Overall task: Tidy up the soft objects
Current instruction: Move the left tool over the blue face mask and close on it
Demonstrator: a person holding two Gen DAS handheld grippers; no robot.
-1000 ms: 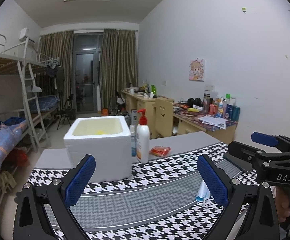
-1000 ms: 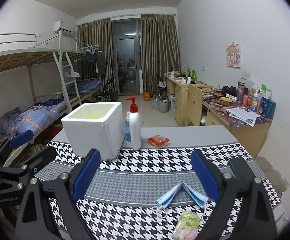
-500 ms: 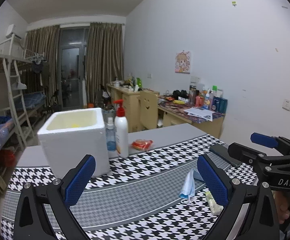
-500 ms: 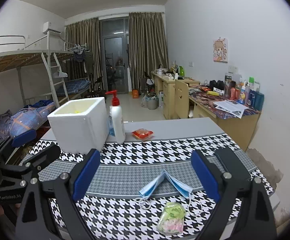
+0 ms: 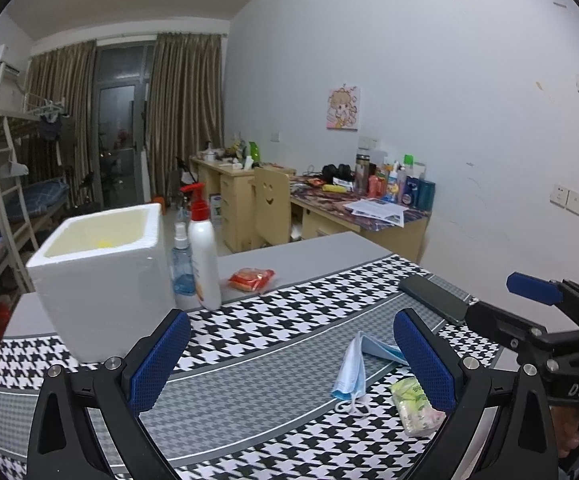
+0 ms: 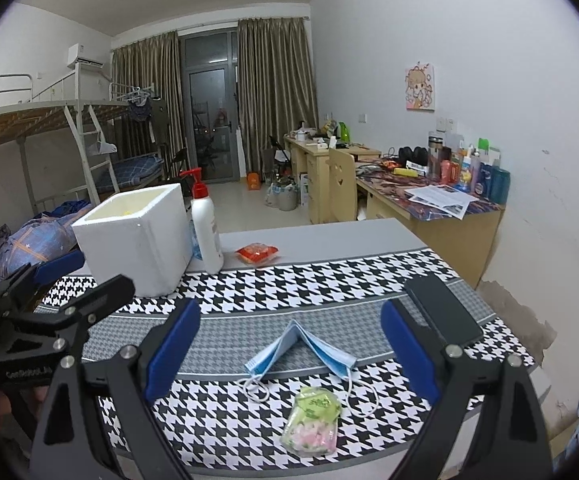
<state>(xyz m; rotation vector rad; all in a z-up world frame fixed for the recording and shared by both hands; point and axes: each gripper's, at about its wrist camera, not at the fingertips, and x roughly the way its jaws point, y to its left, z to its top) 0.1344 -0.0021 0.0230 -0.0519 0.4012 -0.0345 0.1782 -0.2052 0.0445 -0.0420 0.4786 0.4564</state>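
1. My left gripper (image 5: 289,354) hangs above the houndstooth cloth (image 6: 329,280), jaws spread, holding nothing.
2. The white foam box (image 6: 137,236) stands far left, with the pump bottle (image 6: 205,232) beside it.
3. The blue face mask (image 6: 301,350) lies tented mid-cloth; the green packet (image 6: 313,420) is just in front.
4. My right gripper (image 6: 289,350) is spread too, empty.

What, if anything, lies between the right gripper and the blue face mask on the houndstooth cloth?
Nothing blocks it. The right gripper is open, and the face mask lies tented on the cloth between its fingers' line of approach. The green tissue pack sits nearer the camera, touching the mask's ear loops, and the phone lies off to the right.
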